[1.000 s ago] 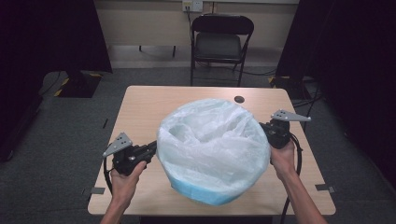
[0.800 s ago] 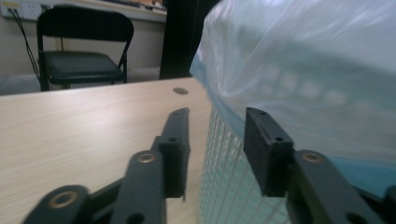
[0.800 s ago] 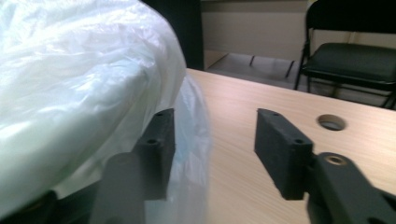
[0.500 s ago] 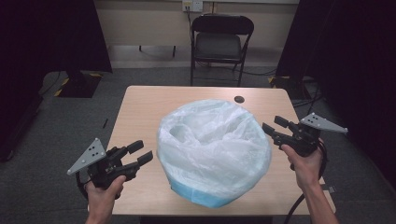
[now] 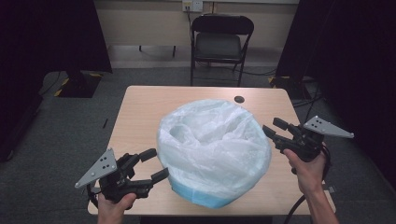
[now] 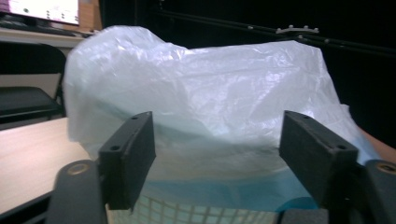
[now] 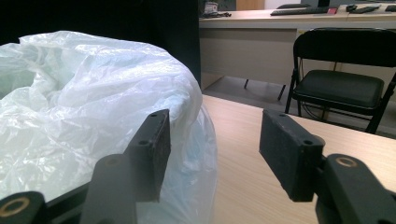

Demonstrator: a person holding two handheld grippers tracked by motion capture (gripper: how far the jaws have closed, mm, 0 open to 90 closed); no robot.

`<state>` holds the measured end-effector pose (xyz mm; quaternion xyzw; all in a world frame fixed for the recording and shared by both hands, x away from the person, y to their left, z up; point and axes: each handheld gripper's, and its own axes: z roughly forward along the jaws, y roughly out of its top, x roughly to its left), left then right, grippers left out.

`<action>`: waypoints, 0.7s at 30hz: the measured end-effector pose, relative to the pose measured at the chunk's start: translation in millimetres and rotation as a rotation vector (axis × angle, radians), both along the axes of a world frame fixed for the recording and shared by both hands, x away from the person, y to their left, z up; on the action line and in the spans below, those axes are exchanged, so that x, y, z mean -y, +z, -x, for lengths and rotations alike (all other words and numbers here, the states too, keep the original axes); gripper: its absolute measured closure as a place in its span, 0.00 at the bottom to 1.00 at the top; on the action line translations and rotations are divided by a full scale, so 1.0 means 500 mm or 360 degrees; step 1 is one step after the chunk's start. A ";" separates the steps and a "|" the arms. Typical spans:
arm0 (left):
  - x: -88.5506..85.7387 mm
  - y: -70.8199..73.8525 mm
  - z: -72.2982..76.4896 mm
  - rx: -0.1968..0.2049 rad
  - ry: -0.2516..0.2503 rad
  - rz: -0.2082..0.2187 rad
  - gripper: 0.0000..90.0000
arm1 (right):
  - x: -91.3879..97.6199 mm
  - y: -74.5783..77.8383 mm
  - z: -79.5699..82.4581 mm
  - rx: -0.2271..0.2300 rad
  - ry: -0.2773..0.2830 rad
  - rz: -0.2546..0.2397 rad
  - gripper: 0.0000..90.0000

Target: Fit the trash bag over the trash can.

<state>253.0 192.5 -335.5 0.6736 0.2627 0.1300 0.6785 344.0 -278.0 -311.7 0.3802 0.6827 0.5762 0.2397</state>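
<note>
Bag (image 5: 212,144) over the basket (image 5: 201,197) fills the tabletop's (image 5: 140,112) near middle; I see my left gripper (image 5: 155,164) and right gripper (image 5: 272,127) flanking it, jaws just parted, holding nothing.

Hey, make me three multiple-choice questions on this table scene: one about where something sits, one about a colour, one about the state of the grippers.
1. Where is the small dark round thing on the table?
A. near the far edge, beyond the basket
B. inside the bag
C. between the left gripper's jaws

2. What colour is the basket's rim below the translucent white plastic bag?
A. red
B. light blue
C. black

3. How are the left gripper and right gripper?
A. both clamped on the bag
B. both open, clear of the bag
C. one holds a cup

Answers: 1 A, the high view shows it behind the basket; 2 B, a blue band shows under the plastic; 3 B, both gripper views show jaws apart with nothing between them.
</note>
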 end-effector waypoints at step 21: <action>0.040 -0.049 -0.001 -0.0071 -0.0066 -0.0217 1.00 | 0.016 0.026 -0.004 0.0044 -0.0035 -0.0017 0.44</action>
